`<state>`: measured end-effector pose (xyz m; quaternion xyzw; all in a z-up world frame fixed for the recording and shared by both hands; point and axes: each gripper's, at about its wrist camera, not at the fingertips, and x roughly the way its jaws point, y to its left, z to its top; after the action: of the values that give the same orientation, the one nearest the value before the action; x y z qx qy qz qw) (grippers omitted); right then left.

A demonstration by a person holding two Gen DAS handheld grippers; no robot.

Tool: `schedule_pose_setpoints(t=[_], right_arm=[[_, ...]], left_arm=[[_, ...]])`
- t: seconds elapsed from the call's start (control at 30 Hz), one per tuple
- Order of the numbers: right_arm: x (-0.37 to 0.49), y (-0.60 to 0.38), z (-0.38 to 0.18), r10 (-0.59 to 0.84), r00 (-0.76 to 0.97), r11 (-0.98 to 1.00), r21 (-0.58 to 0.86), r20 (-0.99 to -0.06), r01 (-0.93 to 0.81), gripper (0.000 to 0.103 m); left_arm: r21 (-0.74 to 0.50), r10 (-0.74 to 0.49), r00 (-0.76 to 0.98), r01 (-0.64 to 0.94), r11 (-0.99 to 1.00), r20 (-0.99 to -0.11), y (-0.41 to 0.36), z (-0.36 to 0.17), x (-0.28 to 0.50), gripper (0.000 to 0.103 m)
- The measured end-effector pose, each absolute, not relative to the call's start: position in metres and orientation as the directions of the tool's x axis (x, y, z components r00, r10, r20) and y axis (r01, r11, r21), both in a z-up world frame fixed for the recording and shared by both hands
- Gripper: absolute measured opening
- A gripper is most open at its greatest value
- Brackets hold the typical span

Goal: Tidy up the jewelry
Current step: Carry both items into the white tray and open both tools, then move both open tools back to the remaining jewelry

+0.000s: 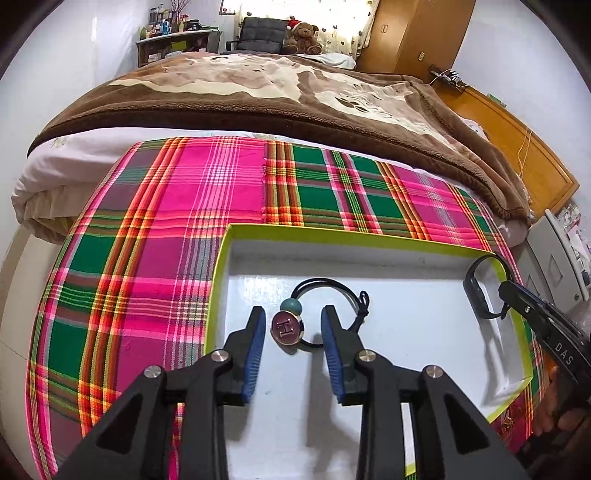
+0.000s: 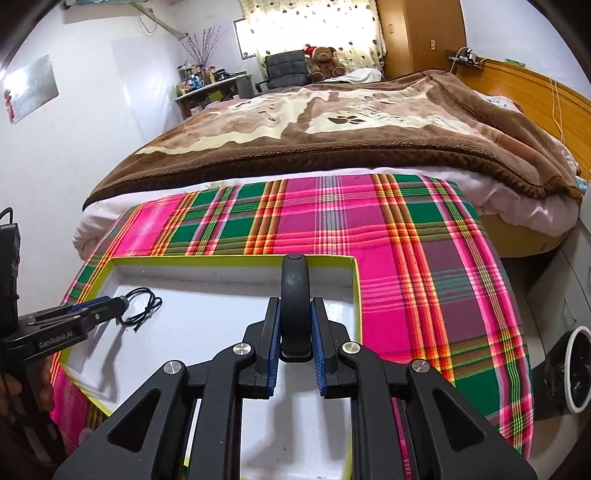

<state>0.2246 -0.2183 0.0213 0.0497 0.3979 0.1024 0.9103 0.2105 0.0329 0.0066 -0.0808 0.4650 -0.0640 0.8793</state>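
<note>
Left wrist view: my left claw [image 1: 293, 328] stands released, astride the black cord bracelet with round maroon charm and teal bead [image 1: 287, 328], lying flat in the white, lime-rimmed box [image 1: 332, 232]. It looks light and limp, so grip the charm. At three o'clock, my right claw [image 2: 294, 325] clenches a stiff dark rubber wristband [image 2: 294, 291], its loop pointing twelve o'clock.

White walls [image 2: 92, 147] enclose a bed [image 2: 332, 122] under a brown blanket; a bright curtained window [image 2: 310, 26], wooden wardrobe [image 2: 417, 33], black chair [image 2: 288, 68] and cluttered shelf [image 1: 173, 44] stand behind.
</note>
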Motion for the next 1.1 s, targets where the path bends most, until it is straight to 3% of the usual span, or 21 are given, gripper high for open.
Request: schedule_pose_setpoints(t=[0.13, 0.27, 0.8, 1.1], right_arm=[[0.223, -0.217, 0.022, 0.222, 0.665, 0.975, 0.163, -0.713, -0.15, 0.017], [0.219, -0.216, 0.025, 0.227, 0.674, 0.974, 0.164, -0.703, -0.158, 0.036], [0.18, -0.225, 0.051, 0.273, 0.713, 0.962, 0.204, -0.645, -0.184, 0.037], [0.136, -0.247, 0.045, 0.312, 0.689, 0.949, 0.253, -0.654, -0.19, 0.037]], left_arm=[[-0.203, -0.19, 0.567, 0.041, 0.978, -0.801, 0.033, 0.01, 0.207, 0.045], [-0.207, -0.184, 0.581, 0.029, 0.978, -0.793, 0.037, 0.016, 0.2, 0.045], [-0.247, -0.212, 0.654, 0.04, 0.968, -0.726, 0.047, 0.049, 0.149, 0.049], [-0.283, -0.231, 0.653, 0.027, 0.959, -0.721, 0.053, 0.041, 0.102, 0.05]])
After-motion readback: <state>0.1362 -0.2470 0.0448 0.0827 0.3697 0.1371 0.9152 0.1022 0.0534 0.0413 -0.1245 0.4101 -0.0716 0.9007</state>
